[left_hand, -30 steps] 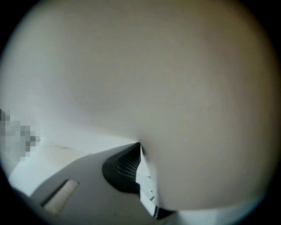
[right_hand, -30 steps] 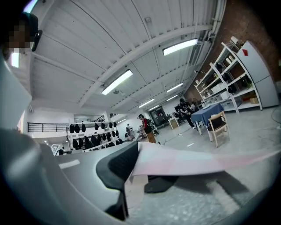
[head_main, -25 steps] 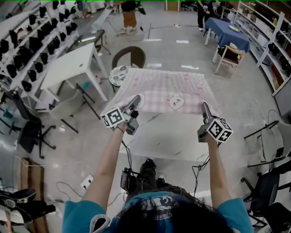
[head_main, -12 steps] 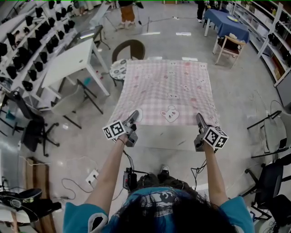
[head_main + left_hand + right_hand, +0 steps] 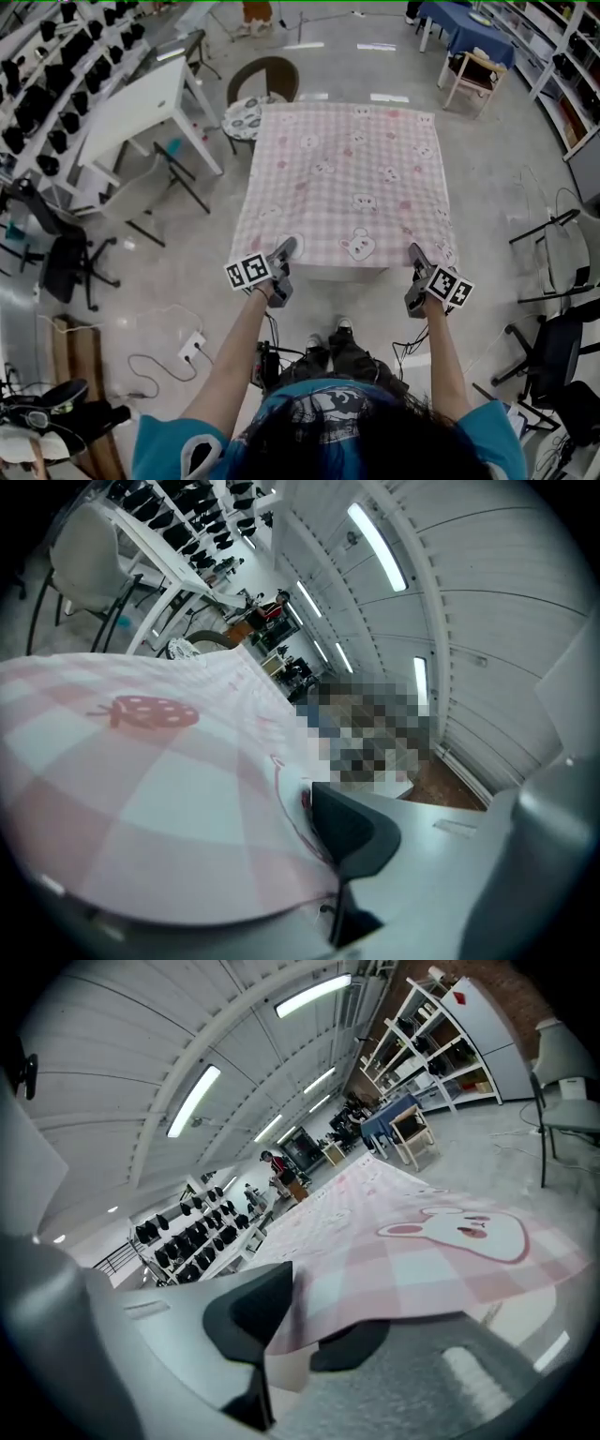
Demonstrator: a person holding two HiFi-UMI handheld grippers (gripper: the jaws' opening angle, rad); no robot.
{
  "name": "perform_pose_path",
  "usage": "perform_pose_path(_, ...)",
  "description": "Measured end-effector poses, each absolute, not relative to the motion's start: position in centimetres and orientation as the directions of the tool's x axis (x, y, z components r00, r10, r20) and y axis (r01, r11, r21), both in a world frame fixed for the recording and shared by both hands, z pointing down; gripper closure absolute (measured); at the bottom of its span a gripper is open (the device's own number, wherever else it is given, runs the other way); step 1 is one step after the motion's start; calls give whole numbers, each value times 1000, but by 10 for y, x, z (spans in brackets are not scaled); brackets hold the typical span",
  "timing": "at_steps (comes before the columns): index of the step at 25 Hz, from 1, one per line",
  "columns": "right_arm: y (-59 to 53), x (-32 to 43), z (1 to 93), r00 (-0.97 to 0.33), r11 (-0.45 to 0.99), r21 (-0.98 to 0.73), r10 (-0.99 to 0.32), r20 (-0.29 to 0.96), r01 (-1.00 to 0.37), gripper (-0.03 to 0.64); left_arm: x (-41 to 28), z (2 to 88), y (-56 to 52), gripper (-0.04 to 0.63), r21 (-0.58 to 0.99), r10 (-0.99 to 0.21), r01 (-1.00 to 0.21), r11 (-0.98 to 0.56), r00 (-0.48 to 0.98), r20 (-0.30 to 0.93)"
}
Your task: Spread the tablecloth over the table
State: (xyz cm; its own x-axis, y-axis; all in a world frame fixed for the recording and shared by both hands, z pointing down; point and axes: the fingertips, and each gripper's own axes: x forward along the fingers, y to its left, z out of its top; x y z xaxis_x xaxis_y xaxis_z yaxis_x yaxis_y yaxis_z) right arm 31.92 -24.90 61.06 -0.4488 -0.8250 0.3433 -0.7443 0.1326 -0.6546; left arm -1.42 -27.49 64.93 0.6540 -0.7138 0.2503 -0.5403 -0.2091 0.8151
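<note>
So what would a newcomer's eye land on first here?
The pink checked tablecloth with bunny prints, spread flat over the table in the middle of the head view. Next, the left gripper and right gripper at its near corners, the cloth between jaws that have just been opening.

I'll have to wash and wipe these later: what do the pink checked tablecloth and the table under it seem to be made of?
The tablecloth looks like thin matte woven fabric, perhaps cotton: printed checks and bunnies, limp drape over the edges. The table shows only a smooth white front edge: perhaps laminate or painted board, hard to tell.
</note>
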Motion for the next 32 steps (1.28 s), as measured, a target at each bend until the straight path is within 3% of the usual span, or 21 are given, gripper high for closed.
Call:
perform_pose_path(9, -209, 328, 664, -374, -8, -590, -766, 523, -807, 572, 1, 703, -228, 515, 684, -611, -704, -190, 630, 479)
perform_pose_path(24, -185, 346, 734, -254, -131, -462, -688, 679, -877, 565, 10, 737, -201, 509, 644, -605, -746, -171, 595, 529)
perform_pose_path(29, -185, 350, 736, -242, -138, -459, -699, 673, -878, 527, 8, 739, -198, 480, 645, -596, -744, -174, 601, 533)
perform_pose_path(32, -179, 352, 734, -235, -149, -459, -699, 675, -876, 469, 8, 736, -193, 437, 657, -589, -731, -183, 616, 522)
